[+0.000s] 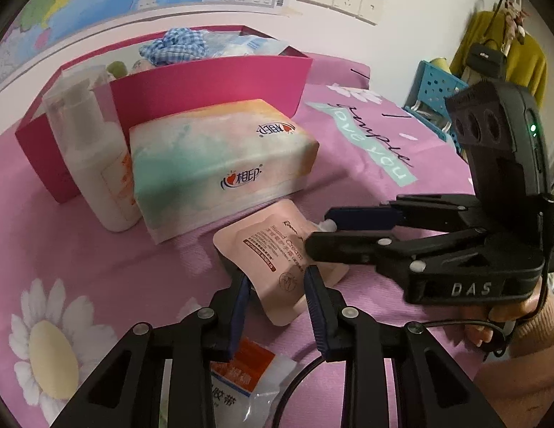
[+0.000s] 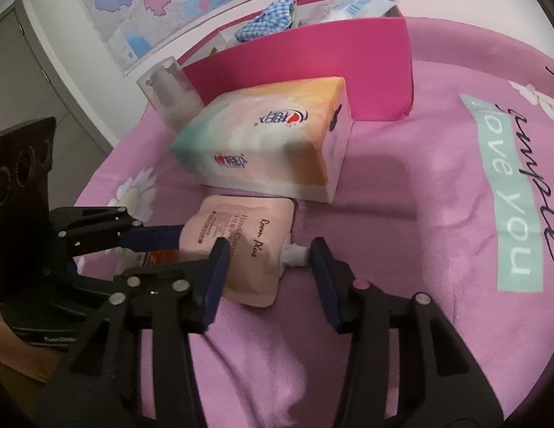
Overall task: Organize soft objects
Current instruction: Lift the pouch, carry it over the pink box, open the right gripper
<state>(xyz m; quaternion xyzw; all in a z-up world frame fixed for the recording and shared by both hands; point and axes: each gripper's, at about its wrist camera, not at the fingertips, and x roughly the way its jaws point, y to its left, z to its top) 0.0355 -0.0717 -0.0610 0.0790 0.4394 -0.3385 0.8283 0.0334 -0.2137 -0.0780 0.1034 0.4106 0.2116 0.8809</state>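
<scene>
A pink hand-cream pouch [image 1: 273, 253] lies flat on the pink bedsheet, also in the right wrist view [image 2: 241, 246], its white cap [image 2: 295, 251] to the right. My left gripper [image 1: 277, 285] is open, its fingers on either side of the pouch's near end. My right gripper [image 2: 268, 278] is open, its fingers on either side of the cap end; it reaches in from the right in the left wrist view [image 1: 318, 228]. A soft tissue pack [image 1: 220, 160] lies behind the pouch.
A pink box [image 1: 212, 82] holding a blue checked cloth [image 1: 173, 48] and packets stands at the back. A white pump bottle [image 1: 95, 164] stands left of the tissue pack. A plastic packet [image 1: 248, 374] lies under my left gripper. A blue basket [image 1: 434, 103] is far right.
</scene>
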